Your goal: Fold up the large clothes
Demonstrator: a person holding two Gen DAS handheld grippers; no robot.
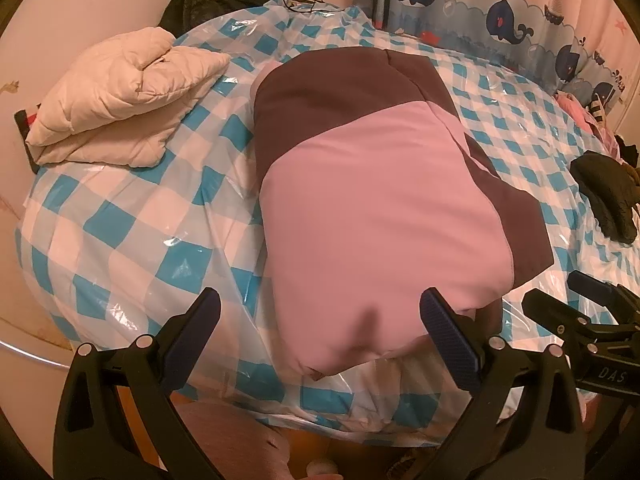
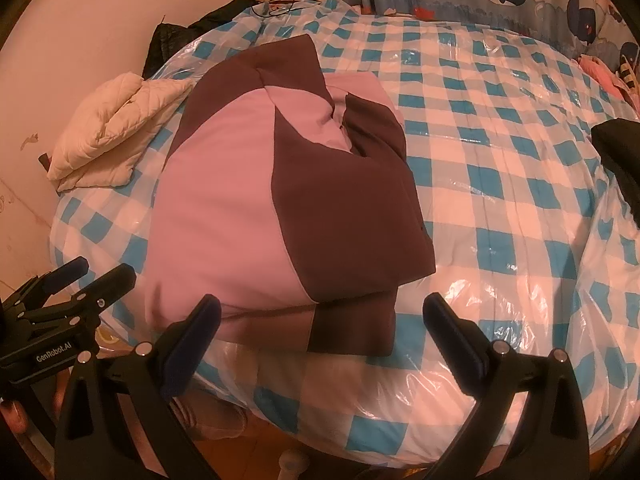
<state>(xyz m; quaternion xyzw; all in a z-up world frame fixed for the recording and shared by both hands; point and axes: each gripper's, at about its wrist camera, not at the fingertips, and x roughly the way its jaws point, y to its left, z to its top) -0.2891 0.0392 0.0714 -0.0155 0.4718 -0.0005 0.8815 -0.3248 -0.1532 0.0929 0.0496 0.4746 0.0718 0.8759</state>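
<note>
1. A folded pink and brown jacket (image 1: 360, 184) lies on the checked plastic sheet (image 1: 120, 216).
2. The left gripper (image 1: 320, 320) and right gripper (image 2: 322, 320) hover at its six o'clock edge, fingers wide, holding nothing.
3. A cream quilted bundle (image 1: 116, 100) sits at ten o'clock.

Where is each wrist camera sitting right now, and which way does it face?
Left wrist: on the left gripper, open, facing the pink and brown garment; right gripper at the right edge.
Right wrist: on the right gripper, open, facing the garment's near edge; left gripper at the left edge.
Shared: garment, checked cover, cream quilted jacket.
</note>
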